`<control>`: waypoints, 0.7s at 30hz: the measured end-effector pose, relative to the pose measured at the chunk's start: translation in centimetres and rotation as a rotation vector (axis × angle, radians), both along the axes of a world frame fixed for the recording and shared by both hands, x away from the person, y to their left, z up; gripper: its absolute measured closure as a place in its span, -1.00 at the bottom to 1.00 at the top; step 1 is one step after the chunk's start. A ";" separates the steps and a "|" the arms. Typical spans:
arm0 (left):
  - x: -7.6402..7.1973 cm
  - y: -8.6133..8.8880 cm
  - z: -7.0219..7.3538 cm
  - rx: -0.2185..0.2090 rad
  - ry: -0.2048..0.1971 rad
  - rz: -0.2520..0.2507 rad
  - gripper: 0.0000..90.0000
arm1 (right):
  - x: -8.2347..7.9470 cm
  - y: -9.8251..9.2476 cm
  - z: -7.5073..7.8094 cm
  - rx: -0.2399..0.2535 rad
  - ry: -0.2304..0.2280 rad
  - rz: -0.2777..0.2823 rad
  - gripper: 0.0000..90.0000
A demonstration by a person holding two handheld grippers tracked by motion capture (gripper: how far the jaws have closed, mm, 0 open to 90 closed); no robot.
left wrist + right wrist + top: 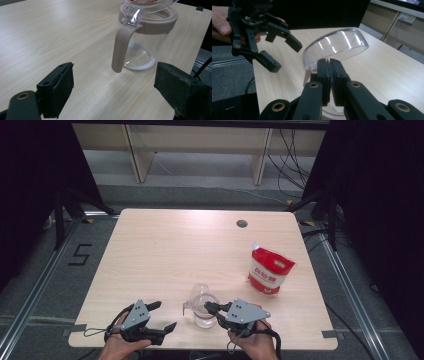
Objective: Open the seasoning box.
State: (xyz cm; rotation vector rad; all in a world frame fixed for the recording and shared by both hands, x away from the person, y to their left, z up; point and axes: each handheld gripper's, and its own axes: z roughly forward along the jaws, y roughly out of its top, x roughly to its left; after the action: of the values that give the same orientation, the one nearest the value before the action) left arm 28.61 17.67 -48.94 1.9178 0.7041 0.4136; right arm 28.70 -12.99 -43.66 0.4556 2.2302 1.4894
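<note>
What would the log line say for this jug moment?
left gripper: open, beside jug | right gripper: shut at jug rim | lid: flipped up | red bag: untouched

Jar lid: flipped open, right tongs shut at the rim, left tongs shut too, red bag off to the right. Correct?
Not quite. The left tongs are open, jaws wide apart with nothing between them, as the left gripper view shows. The rest holds: the clear lid of the jar stands open, the right tongs are shut at its rim, the red bag sits right.
</note>
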 end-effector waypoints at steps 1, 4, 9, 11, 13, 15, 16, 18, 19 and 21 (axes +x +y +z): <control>0.0 0.0 0.0 -0.001 -0.001 0.001 -0.66 | 0.1 0.1 0.0 0.001 -0.004 0.007 0.93; 0.0 0.0 0.0 0.001 -0.002 0.003 -0.66 | 0.0 0.3 0.1 -0.004 0.003 0.012 0.93; -0.1 0.0 0.1 -0.003 0.005 0.018 -0.66 | 0.1 0.7 0.2 0.000 -0.006 0.012 0.93; -0.1 -0.1 0.0 -0.021 0.009 0.018 -0.66 | 0.1 0.9 0.3 -0.001 -0.007 0.024 0.93; -0.1 -0.1 0.0 -0.023 0.011 0.014 -0.66 | 0.1 1.0 0.3 -0.007 -0.022 0.019 0.93; -0.1 -0.1 0.0 -0.020 0.012 0.011 -0.66 | 0.1 1.3 0.3 -0.002 -0.013 0.027 0.92; -0.1 -0.1 0.0 -0.018 0.013 0.012 -0.66 | 0.1 1.4 0.3 -0.007 -0.013 0.028 0.92; -0.1 -0.1 0.0 -0.012 0.011 0.004 -0.66 | 0.0 1.6 0.3 -0.002 -0.004 0.035 0.92; 0.0 0.0 0.0 -0.003 0.001 -0.005 -0.66 | 0.1 1.7 0.3 -0.004 -0.011 0.039 0.92; 0.1 0.1 0.0 -0.009 0.001 -0.005 -0.66 | 0.0 2.0 0.3 0.000 0.000 0.044 0.91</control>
State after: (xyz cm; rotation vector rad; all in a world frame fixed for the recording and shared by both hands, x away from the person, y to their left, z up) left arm 28.69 17.73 -48.96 1.9110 0.7007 0.4064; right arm 28.73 -11.02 -43.38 0.4093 2.2536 1.5111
